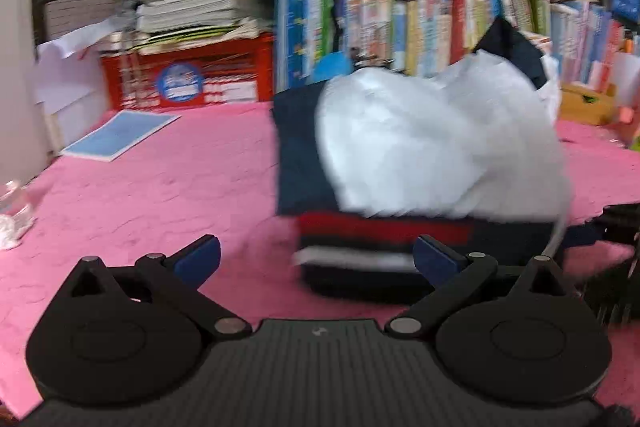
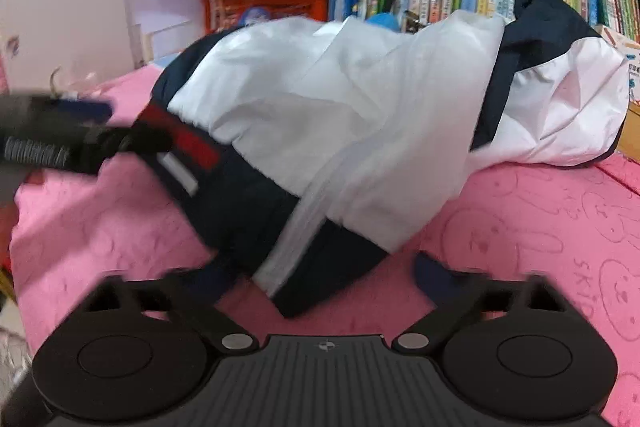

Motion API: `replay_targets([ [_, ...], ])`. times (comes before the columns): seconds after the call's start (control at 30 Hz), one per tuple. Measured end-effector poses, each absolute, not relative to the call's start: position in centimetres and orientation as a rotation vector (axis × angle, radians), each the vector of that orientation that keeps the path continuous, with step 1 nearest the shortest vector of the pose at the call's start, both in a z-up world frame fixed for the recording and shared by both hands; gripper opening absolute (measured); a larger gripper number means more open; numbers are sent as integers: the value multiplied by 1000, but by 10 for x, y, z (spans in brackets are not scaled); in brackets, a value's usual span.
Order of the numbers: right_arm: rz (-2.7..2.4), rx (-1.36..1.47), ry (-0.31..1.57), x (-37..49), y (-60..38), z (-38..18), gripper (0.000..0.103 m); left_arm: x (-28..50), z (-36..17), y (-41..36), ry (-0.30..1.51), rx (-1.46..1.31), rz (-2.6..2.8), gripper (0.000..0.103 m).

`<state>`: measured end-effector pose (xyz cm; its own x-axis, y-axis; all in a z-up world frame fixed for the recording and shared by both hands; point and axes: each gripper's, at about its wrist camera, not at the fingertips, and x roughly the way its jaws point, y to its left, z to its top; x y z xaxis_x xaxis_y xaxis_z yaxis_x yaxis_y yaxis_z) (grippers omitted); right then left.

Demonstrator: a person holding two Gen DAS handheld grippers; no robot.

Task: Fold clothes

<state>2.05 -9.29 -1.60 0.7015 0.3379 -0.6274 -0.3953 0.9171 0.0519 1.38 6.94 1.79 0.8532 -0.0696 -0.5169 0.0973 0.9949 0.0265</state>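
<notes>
Jacket [image 2: 320,131], navy and white with a red stripe, is lying bunched in a loose heap on the pink blanket [image 2: 520,227] in front of the bookshelf [image 1: 440,23].

Both grippers are hovering over the near edge of the heap: the left gripper [image 1: 316,259] is sitting with its jaws wide apart and holding nothing, just at the striped hem [image 1: 380,231], and the right gripper [image 2: 316,279] is likewise standing open with nothing between its blue pads, its jaws flanking the dark corner by the zipper [image 2: 296,227]. To fold well from here, it seems best that each gripper be pinching a single layer at the hem corners, then be drawing the cloth flat and taut before any crease, since the white lining [image 1: 432,147] is puffing up and could be trapping folds underneath. Both views are blurring, so fine seams are hard to judge.
</notes>
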Motion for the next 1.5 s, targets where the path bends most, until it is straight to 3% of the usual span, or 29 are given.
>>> replay_targets([
  [0.1,426,2,678,27,-103,-8,46,7,14,72,542,88,-101,103],
  [0.47,320,83,513,36,-148,34,44,40,13,32,481,205,-91,103],
  [0.7,220,-4,492,28,-163,30,56,73,28,45,473,88,0,103],
  [0.97,287,-332,398,4,-85,4,103,66,81,55,269,109,79,103],
  [1.13,127,-378,361,30,-66,-5,103,73,85,72,281,85,134,103],
  [1.3,-5,-34,275,39,-129,28,103,70,66,82,323,79,154,103],
  [1.5,-195,157,196,41,-206,61,103,73,49,75,373,87,147,103],
])
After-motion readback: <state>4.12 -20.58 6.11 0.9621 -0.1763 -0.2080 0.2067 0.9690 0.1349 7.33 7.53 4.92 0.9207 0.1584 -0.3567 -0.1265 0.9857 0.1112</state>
